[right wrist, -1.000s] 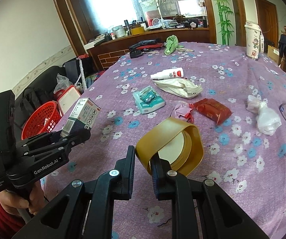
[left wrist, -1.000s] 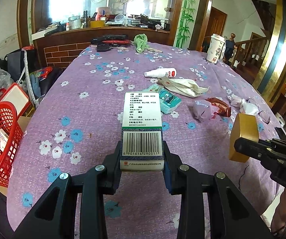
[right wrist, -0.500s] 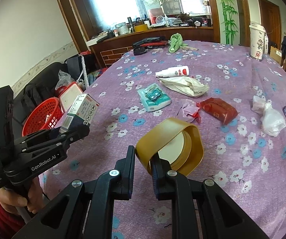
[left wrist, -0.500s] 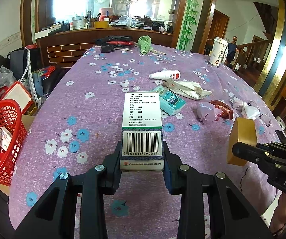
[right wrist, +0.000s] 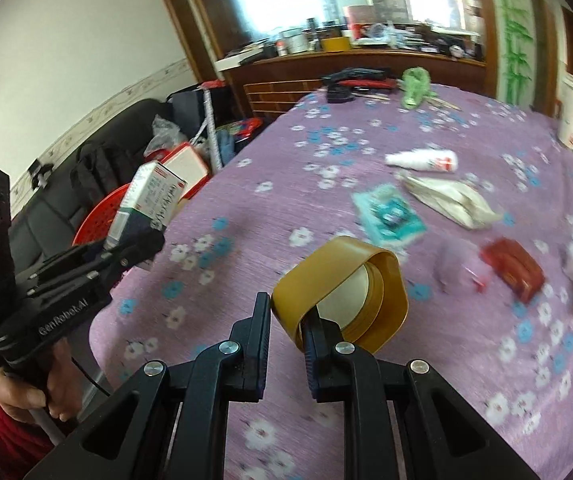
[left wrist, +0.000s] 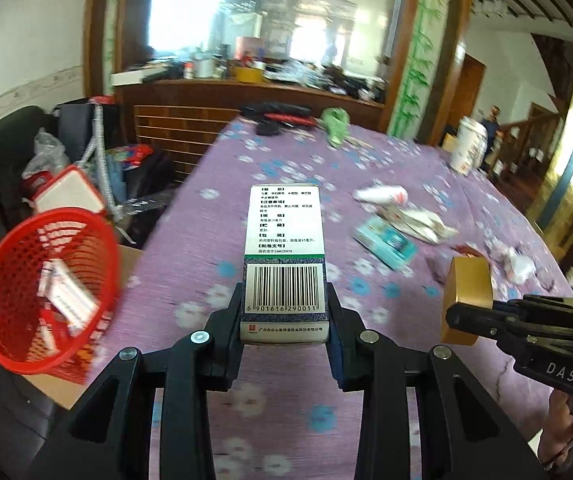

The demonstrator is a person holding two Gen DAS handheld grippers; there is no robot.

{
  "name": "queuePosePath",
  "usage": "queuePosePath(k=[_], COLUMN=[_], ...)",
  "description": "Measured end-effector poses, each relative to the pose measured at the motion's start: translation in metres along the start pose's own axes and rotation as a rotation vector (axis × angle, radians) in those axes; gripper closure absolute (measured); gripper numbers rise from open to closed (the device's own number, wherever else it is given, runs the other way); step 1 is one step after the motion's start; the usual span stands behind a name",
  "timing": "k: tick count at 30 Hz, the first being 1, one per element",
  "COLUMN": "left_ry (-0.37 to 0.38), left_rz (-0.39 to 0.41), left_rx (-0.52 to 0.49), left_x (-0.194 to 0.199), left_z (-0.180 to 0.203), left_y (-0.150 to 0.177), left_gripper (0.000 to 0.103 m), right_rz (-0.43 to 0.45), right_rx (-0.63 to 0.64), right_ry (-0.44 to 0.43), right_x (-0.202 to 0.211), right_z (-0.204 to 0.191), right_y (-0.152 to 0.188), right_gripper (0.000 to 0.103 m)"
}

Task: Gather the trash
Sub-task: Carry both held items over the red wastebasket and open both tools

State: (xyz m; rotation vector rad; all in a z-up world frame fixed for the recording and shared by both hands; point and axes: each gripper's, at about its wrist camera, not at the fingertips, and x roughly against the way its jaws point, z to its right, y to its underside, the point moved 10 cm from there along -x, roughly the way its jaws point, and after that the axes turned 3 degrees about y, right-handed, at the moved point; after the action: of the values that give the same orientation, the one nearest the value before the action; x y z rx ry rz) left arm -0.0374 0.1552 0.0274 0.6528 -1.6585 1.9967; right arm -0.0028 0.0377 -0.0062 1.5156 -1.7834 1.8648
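Above the tabletop (left wrist: 294,432), the box (left wrist: 284,256) sits clamped by its lower end in the left claw (left wrist: 285,320), while the right claw (right wrist: 286,320) pinches only one thin wall of the gold lid (right wrist: 342,292). The red basket (left wrist: 42,292) stands beside the tabletop edge, left of both. Risk: the rim-only pinch may let the lid swivel or slip free short of the basket.

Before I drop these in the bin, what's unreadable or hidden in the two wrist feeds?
- Red basket, left wrist view: contents motion-blurred.
- Red basket, right wrist view: mostly behind the medicine box.
- Gold lid, left wrist view: only its outside shows.
- Table litter, both views: blurred.
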Motion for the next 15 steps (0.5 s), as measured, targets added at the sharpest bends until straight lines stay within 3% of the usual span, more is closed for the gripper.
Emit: queuePosePath(k=[9, 15], left_ry=[-0.139, -0.225], left_rz=[0.068, 0.065], left_rx=[0.126, 0.206], left_x=[0.039, 0.053], left_z=[-0.103, -0.168], left_y=[-0.011, -0.002], left_gripper=[0.070, 0.070], right_rz=[-0.038, -0.067], right_rx=[0.111, 0.156], right_ry=[-0.145, -0.242], right_x=[-0.028, -0.055], right_z=[-0.093, -0.159], right_y=[-0.037, -0.062], right_gripper=[0.087, 0.087])
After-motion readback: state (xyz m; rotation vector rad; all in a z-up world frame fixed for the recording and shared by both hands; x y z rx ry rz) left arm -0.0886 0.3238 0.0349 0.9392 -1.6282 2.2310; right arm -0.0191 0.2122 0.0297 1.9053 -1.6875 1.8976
